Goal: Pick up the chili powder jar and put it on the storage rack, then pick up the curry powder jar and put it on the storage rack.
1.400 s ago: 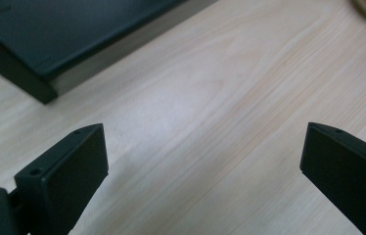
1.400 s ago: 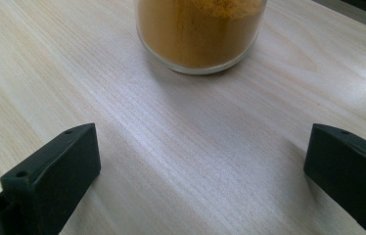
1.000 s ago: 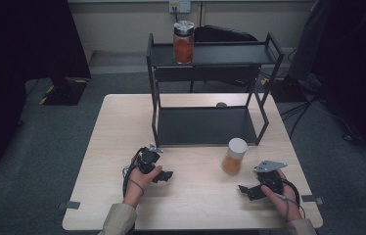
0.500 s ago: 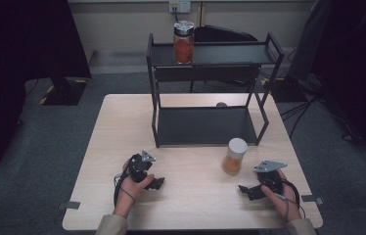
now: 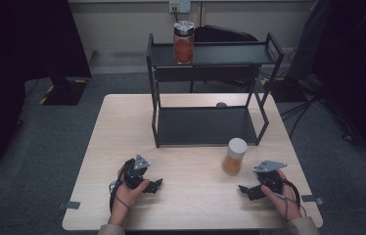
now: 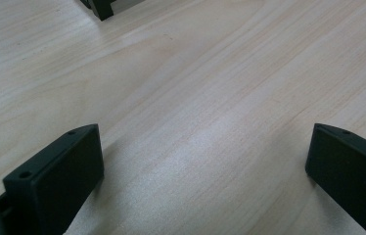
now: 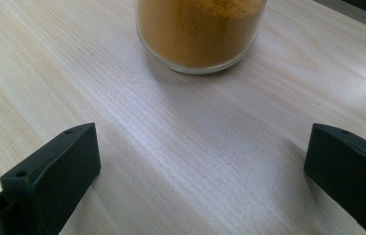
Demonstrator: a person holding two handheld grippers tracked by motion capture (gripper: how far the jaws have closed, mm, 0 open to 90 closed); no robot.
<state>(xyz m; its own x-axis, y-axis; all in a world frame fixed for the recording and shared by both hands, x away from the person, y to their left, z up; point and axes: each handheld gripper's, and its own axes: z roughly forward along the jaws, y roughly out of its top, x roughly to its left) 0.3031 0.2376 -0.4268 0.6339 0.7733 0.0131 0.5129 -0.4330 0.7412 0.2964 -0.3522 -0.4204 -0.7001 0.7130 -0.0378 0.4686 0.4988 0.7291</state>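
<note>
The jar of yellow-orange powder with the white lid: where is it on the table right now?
In the high view the jar of yellow-orange powder stands upright on the table, right of centre, just in front of the black shelf rack and just ahead of the right hand-held gripper.

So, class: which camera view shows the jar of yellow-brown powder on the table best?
The high view: the whole jar stands upright with its white lid, in front of the black shelf. The right gripper view shows its glass base and powder close up; the left gripper view looks across bare table.

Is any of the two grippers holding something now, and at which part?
Nothing is held. The left gripper and right gripper both stand open over the table; the jar lies ahead, untouched.
</note>
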